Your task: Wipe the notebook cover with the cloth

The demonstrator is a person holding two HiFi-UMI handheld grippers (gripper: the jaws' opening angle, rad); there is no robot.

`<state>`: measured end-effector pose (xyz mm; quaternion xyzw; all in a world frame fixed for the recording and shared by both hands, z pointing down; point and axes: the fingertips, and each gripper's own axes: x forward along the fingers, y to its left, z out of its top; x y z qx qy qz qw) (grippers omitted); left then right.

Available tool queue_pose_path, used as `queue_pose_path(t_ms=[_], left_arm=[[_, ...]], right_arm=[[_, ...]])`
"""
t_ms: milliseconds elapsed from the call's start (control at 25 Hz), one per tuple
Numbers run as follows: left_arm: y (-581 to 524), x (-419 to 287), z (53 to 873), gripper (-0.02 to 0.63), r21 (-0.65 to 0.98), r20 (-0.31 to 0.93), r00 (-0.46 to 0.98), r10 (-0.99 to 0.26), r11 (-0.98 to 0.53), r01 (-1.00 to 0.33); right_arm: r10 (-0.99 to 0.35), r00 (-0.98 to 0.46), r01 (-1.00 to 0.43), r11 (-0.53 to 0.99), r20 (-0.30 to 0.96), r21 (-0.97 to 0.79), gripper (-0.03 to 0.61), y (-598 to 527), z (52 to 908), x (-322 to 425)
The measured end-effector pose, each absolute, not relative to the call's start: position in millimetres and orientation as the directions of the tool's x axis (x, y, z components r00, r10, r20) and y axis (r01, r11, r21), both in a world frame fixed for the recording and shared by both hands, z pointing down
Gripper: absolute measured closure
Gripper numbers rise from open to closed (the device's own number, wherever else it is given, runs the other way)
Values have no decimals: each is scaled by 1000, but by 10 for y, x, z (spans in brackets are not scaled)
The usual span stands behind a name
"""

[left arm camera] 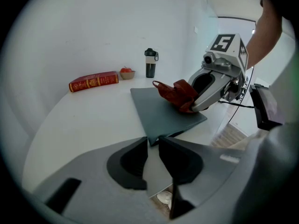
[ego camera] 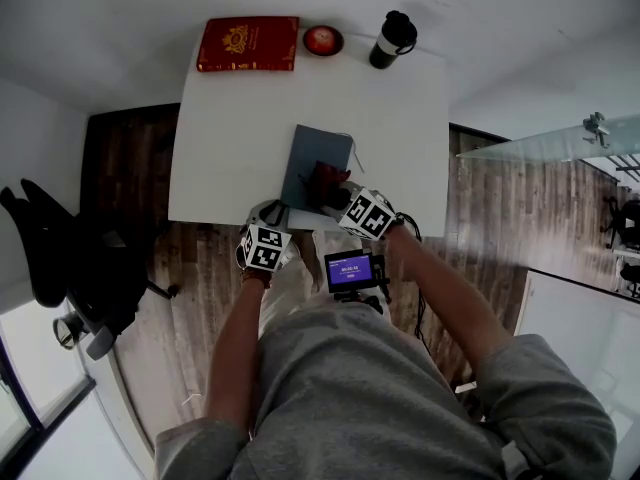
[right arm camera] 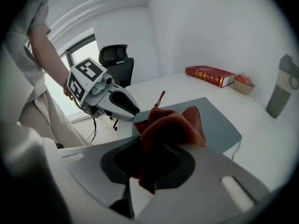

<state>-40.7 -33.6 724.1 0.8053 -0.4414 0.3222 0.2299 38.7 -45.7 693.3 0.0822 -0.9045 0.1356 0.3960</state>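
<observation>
- Setting: white, smooth rectangular table (ego camera: 230, 148) on dark wood-plank floor (ego camera: 130, 178); black office chair (ego camera: 60, 258) at the left.
- Nearest the person: small device (ego camera: 352, 270) with a lit purple screen; its text is too small to read.
- Left gripper (left arm camera: 152, 141): grey moulded jaws clenched on the near corner of the notebook (left arm camera: 159, 113), at the table's near edge.
- Right gripper (right arm camera: 156, 146): jaws clamped on the cloth (right arm camera: 170, 125), a bunched, rust-red, nubby fabric with a thin loop sticking up; the cloth rests on the near end of the notebook cover.
- Notebook: flat, matte slate-grey cover, plain, lying at mid-table near the front edge.
- Far edge: red hardback book (ego camera: 248, 44) with gold emblem and lettering, not legible; just beside it a small bowl (ego camera: 323, 40) holding a round red fruit; then an upright black flask (ego camera: 392, 40) with a pale band.
</observation>
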Motion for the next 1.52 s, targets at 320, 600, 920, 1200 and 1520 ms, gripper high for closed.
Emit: queue_pose_path(t_ms=[320, 600, 920, 1200, 1520], left_arm=[[-339, -402, 7246, 540, 87, 723, 401, -562, -501, -861], [-333, -405, 7241, 540, 86, 725, 399, -561, -501, -861], [-303, -392, 7232, 526, 139, 724, 455, -519, -535, -833], [-345, -501, 6601, 492, 130, 623, 544, -562, -611, -781], [-673, -440, 5106, 532, 63, 287, 556, -780, -563, -824]], right_arm=[[-23, -718, -288, 920, 696, -267, 503, -312, 6897, 387], [-15, -746, -312, 891, 665, -330, 503, -163, 6879, 409], [-19, -838, -351, 783, 545, -513, 503, -190, 6697, 494], [-253, -884, -410, 824, 393, -392, 502, -526, 5871, 551], [-498, -854, -520, 811, 152, -269, 502, -674, 4746, 406]])
